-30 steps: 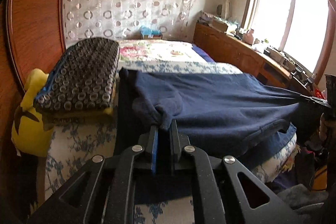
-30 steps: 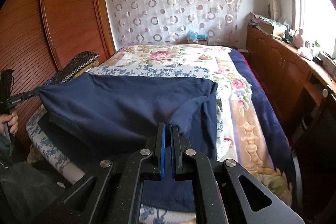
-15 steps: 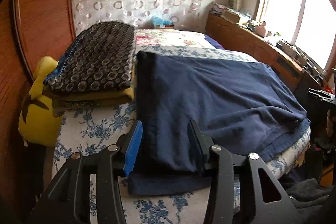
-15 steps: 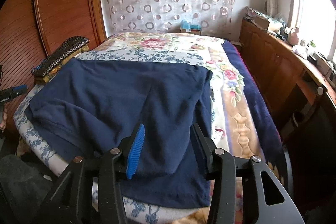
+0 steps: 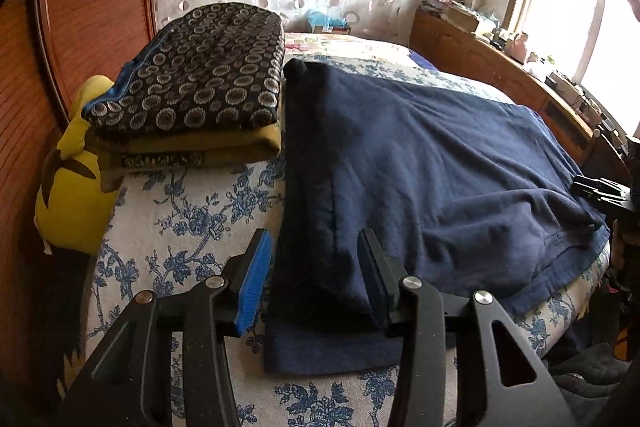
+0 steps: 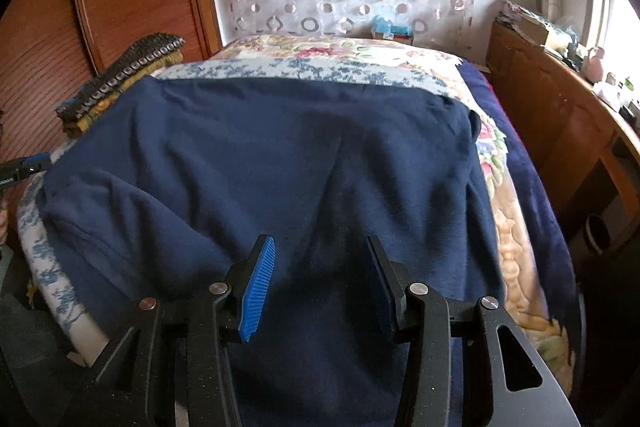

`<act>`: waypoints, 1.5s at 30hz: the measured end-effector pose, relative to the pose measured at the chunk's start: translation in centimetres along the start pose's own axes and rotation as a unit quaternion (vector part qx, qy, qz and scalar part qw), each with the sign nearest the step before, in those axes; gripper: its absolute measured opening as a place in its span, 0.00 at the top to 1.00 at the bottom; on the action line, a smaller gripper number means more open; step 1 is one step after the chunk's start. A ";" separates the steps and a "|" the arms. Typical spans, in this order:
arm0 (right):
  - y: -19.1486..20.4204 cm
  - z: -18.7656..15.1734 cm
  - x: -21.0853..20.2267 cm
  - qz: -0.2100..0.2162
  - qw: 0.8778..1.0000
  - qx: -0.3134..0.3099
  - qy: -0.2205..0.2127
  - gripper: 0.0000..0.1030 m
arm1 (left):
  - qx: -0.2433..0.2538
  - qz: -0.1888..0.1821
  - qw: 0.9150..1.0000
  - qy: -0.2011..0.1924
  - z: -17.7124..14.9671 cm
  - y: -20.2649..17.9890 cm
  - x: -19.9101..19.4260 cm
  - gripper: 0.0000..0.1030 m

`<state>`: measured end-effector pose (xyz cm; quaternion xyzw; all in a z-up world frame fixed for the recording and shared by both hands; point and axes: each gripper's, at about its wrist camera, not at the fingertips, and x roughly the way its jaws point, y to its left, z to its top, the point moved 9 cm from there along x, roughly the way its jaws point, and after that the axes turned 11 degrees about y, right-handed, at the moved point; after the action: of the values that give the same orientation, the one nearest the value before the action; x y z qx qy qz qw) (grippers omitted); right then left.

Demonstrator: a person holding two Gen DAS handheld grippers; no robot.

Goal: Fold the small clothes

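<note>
From the left wrist view, the left gripper (image 5: 316,259) had its jaws apart, holding nothing, above one edge of a navy garment (image 5: 420,163) spread flat on the bed (image 5: 192,223), beside a stack of folded clothes (image 5: 192,95). From the right wrist view, the right gripper (image 6: 320,263) also stood open and empty over the garment's near edge.

Light source: daylight pours in from the window (image 5: 576,11), blown out white.
Near the window: wooden counter (image 5: 500,67) brightly lit.
Far from the window: wardrobe (image 5: 80,7) dim.
Edges: fisheye bending, black corners.
Focus: slightly soft, grainy.
</note>
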<state>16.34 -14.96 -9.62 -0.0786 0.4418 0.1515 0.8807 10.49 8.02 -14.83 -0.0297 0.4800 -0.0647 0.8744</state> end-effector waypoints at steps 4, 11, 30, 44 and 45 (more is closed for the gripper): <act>0.4 -0.2 0.4 0.009 1.000 0.004 0.003 0.54 | 0.000 0.001 1.000 0.008 -0.3 0.0 0.7 0.56; 0.8 -0.6 0.5 -0.010 1.000 -0.011 0.003 0.51 | -0.005 -0.002 1.000 0.020 -0.8 0.1 1.7 0.56; 5.3 -6.9 -6.0 0.062 0.998 -0.014 0.018 0.58 | -0.005 0.002 1.000 0.008 -1.1 0.1 1.8 0.55; 6.1 -6.3 -4.0 0.103 0.993 -0.028 0.041 0.97 | -0.005 0.004 1.000 0.004 -1.2 0.1 1.8 0.55; 6.3 -6.3 -4.2 0.105 0.993 -0.034 0.040 0.98 | -0.006 0.004 1.000 0.004 -1.2 0.1 1.8 0.55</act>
<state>7.06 -11.54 -10.05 -0.0678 0.4775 0.2551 0.8381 10.48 7.90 -16.97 -0.0325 0.4839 -0.0581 0.8726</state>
